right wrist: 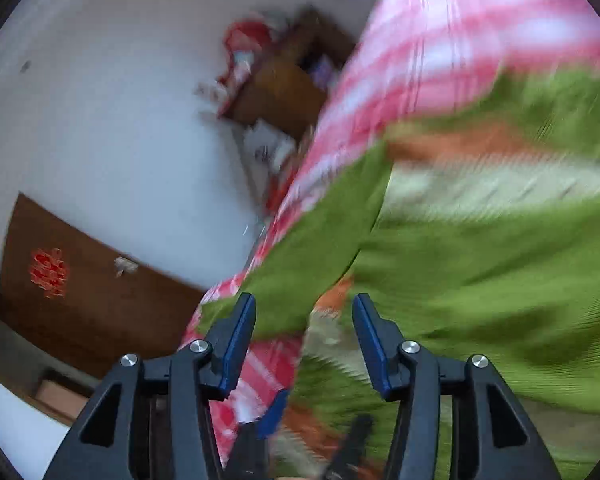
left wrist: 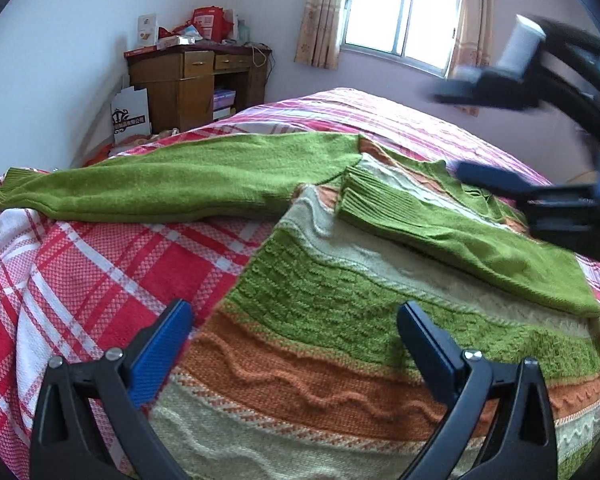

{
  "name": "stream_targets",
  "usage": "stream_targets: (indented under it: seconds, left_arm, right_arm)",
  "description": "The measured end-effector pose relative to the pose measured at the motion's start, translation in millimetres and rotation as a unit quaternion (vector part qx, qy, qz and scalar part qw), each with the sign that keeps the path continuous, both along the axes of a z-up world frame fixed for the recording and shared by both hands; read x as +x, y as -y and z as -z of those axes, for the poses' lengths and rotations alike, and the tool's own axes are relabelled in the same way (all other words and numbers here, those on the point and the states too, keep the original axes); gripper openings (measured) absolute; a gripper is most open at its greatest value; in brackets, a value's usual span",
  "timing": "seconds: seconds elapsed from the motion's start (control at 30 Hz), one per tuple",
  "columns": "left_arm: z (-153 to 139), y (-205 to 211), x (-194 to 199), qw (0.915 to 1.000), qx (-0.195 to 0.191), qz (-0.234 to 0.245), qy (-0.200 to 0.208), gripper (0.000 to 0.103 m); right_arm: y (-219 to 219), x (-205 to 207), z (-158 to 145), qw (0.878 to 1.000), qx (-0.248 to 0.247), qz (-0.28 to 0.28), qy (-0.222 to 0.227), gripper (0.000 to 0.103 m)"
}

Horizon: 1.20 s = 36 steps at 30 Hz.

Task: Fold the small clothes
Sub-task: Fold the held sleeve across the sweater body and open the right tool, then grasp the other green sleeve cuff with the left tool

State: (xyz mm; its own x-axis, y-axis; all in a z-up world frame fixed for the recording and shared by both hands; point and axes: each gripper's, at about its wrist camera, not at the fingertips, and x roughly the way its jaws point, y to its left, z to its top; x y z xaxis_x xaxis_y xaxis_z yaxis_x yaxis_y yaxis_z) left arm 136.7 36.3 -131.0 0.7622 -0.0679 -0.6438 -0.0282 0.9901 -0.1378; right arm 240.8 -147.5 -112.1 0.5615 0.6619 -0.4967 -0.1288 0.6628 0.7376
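While the sweater (left wrist: pixel 340 300) lies on the plaid bedspread (left wrist: pixel 80 272), my left gripper (left wrist: pixel 296 324) and right gripper (right wrist: pixel 304 312) both gape empty.

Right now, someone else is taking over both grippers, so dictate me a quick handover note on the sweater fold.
Left gripper: open, empty, over the sweater's hem.
Right gripper: open, nothing between its pads, above the sweater's right side.
Sweater: flat on the plaid bedspread.
Done: right sleeve folded in across the chest.
Left: left sleeve is stretched straight out; fold it in, then fold the body.
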Motion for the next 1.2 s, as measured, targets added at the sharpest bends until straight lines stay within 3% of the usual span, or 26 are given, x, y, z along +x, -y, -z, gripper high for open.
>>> stream_targets:
  seconds: [0.07, 0.13, 0.27, 0.37, 0.47, 0.5, 0.57, 0.73, 0.9, 1.0, 1.07, 1.13, 1.2]
  left_arm:
    - [0, 1, 0, 1.0, 0.004, -0.001, -0.002, 0.103]
    - [0, 2, 1, 1.0, 0.007, -0.001, -0.003, 0.103]
    - [0, 4, 1, 0.9999, 0.014, -0.003, -0.005, 0.103]
    - [0, 7, 2, 0.9998, 0.02, -0.004, -0.007, 0.103]
    - [-1, 8, 3, 0.9996, 0.024, -0.005, -0.01, 0.103]
    - [0, 8, 4, 0.9996, 0.026, -0.005, -0.011, 0.103]
    - [0, 8, 5, 0.9995, 0.028, -0.005, -0.013, 0.103]
    - [0, 10, 7, 0.999, 0.037, -0.007, -0.023, 0.103]
    - [-9, 0, 1, 0.9977, 0.055, -0.002, -0.041, 0.1]
    - [-32, -37, -10, 0.9963, 0.06, -0.061, -0.007, 0.098]
    - [-51, -81, -9, 0.9923, 0.032, -0.119, 0.011, 0.1]
    - [-64, -126, -6, 0.9834, 0.003, -0.18, 0.024, 0.103]
    - [-72, -179, 5, 0.9687, -0.025, -0.246, 0.025, 0.103]
  right_arm:
    - [26, -20, -13, 0.996, -0.072, 0.049, 0.024, 0.052]
    - [52, -38, -17, 0.984, -0.148, 0.097, 0.03, 0.049]
    - [129, -89, -8, 0.935, -0.291, 0.205, 0.012, 0.046]
    - [179, -120, 7, 0.913, -0.319, 0.253, -0.024, 0.046]
    - [211, -132, 28, 0.91, -0.319, 0.26, -0.056, 0.046]
    - [217, -132, 39, 0.915, -0.303, 0.256, -0.068, 0.046]
    - [220, -135, 41, 0.92, -0.282, 0.266, -0.047, 0.046]
    - [214, -135, 38, 0.911, -0.308, 0.271, -0.044, 0.047]
    - [212, -142, 37, 0.915, -0.293, 0.275, -0.036, 0.048]
    - [210, -153, 36, 0.917, -0.284, 0.277, -0.031, 0.048]
    - [211, -152, 36, 0.918, -0.282, 0.277, -0.03, 0.048]
    - [211, -151, 36, 0.918, -0.283, 0.277, -0.03, 0.048]
    - [213, -149, 36, 0.918, -0.282, 0.278, -0.03, 0.048]
